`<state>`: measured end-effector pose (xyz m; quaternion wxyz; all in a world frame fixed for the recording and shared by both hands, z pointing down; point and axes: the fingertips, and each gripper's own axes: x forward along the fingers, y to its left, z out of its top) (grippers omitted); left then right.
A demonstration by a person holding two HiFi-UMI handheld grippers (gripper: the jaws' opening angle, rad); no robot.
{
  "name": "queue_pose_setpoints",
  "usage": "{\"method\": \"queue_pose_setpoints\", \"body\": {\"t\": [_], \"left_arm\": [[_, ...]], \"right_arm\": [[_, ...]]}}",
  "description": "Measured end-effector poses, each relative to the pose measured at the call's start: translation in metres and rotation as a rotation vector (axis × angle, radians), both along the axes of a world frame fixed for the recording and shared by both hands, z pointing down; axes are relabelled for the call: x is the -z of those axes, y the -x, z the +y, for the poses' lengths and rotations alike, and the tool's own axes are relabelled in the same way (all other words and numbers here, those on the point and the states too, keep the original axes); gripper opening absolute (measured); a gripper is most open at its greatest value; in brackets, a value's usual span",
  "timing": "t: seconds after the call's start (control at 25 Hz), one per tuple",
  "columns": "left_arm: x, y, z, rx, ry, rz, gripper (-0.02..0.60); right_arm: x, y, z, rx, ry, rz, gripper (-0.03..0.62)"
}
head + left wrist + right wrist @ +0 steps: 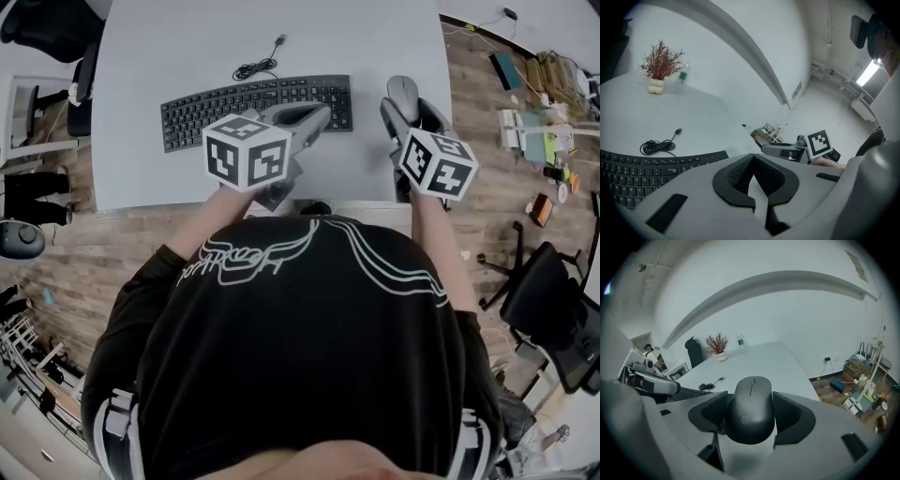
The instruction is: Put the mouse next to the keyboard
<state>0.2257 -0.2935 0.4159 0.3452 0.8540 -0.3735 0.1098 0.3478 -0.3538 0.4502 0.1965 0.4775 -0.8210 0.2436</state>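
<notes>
Pinching the mouse (751,401) from both sides, the right gripper (406,112) has its black ribbed jaws set against the flanks, with the rounded tail toward the camera. The mouse is a smooth, matte black oval with a thin seam and scroll wheel down its front, and a small mark that looks like "hp" near its tail. In the head view it sits over the right part of the table (187,47), just off the right end of the keyboard (253,105), with a gap of bare table top between them. Whether it touches the surface cannot be told.

The left gripper (753,164) hovers over the keyboard's near edge. Its jaws are pressed together at the tips with nothing between them. Both grippers have pale grey moulded shells, and each carries a white cube printed with black square markers (246,150).

The keyboard is black, low and gently curved, its key legends too small to read. Behind it lies a coiled black cable (656,146) ending in a plug. At the far edge of the smooth, pale grey table stand a white lobed pot (656,86) holding reddish-brown dry twigs and a clear bottle (682,77) with a green label.
</notes>
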Motion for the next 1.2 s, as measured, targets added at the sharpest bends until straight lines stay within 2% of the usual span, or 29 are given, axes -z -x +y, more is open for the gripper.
{"method": "queue_pose_setpoints", "body": {"t": [0.36,0.68,1.0,1.2], "left_arm": [[-0.027,0.009,0.008,0.01,0.057,-0.01,0.006],[-0.039,0.019,0.005,0.04,0.087,-0.02,0.006],[-0.041,0.025,0.006,0.047,0.09,-0.031,0.006],[-0.043,0.03,0.008,0.06,0.093,-0.038,0.006]], "right_arm": [[-0.052,0.012,-0.006,0.031,0.05,0.095,0.267],[-0.089,0.021,-0.011,0.043,0.091,0.139,0.267],[-0.1,0.024,-0.011,0.059,0.095,0.203,0.267],[-0.1,0.025,-0.011,0.066,0.109,0.199,0.267]]}}
